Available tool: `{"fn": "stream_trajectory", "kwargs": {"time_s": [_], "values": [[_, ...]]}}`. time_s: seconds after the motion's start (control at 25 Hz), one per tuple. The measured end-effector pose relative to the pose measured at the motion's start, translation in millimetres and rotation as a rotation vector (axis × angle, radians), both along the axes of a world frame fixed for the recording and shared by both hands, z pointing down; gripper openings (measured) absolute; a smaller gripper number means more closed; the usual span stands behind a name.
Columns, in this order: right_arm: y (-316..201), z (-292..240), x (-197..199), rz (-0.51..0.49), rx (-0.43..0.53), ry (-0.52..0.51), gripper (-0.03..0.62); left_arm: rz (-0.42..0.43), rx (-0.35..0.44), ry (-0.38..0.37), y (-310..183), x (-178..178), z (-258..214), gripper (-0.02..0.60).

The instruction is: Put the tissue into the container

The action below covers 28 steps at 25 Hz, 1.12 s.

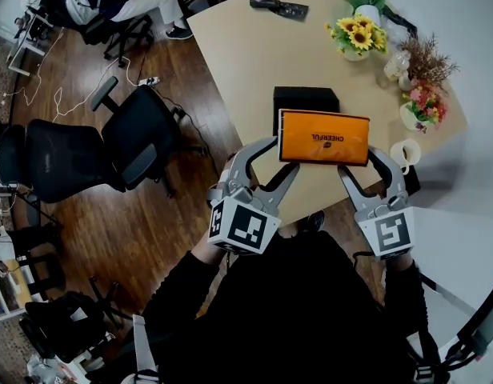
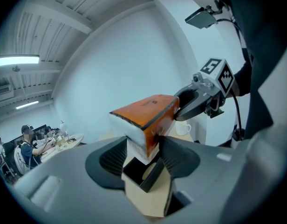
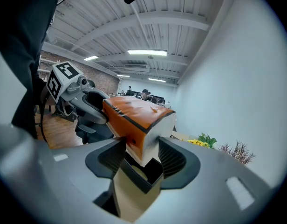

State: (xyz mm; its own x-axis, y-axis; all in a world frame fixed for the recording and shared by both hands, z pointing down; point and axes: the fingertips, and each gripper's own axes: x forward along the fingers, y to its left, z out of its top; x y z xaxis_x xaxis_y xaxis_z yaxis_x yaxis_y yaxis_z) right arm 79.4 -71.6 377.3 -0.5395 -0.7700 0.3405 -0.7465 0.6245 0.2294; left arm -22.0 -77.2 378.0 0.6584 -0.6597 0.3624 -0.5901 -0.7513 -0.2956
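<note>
Wood-floor office, tan counter (image 1: pixel 254 62) below me. Orange tissue pack (image 1: pixel 323 137) is off the counter, in the air over its near edge, covering the near side of the black container (image 1: pixel 305 98). My left gripper (image 1: pixel 282 157) has its fingers clamped on the pack's left end; my right gripper (image 1: pixel 360 162) grips the right end likewise. Flower pots (image 1: pixel 357 38) line the counter's right edge.
</note>
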Motion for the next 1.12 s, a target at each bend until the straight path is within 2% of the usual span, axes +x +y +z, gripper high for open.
{"fn": "stream_trajectory", "kwargs": {"time_s": [0.36,0.88,1.12], "values": [[-23,9,2,-0.007,-0.027,0.006,0.221,-0.007,-0.029,0.007,-23,1,9,0.199],[-80,58,11,0.029,-0.112,0.002,0.221,-0.019,-0.058,-0.047,-78,8,52,0.199],[-102,90,13,0.033,-0.143,0.066,0.218,-0.036,-0.128,-0.072,-101,10,87,0.198]]}}
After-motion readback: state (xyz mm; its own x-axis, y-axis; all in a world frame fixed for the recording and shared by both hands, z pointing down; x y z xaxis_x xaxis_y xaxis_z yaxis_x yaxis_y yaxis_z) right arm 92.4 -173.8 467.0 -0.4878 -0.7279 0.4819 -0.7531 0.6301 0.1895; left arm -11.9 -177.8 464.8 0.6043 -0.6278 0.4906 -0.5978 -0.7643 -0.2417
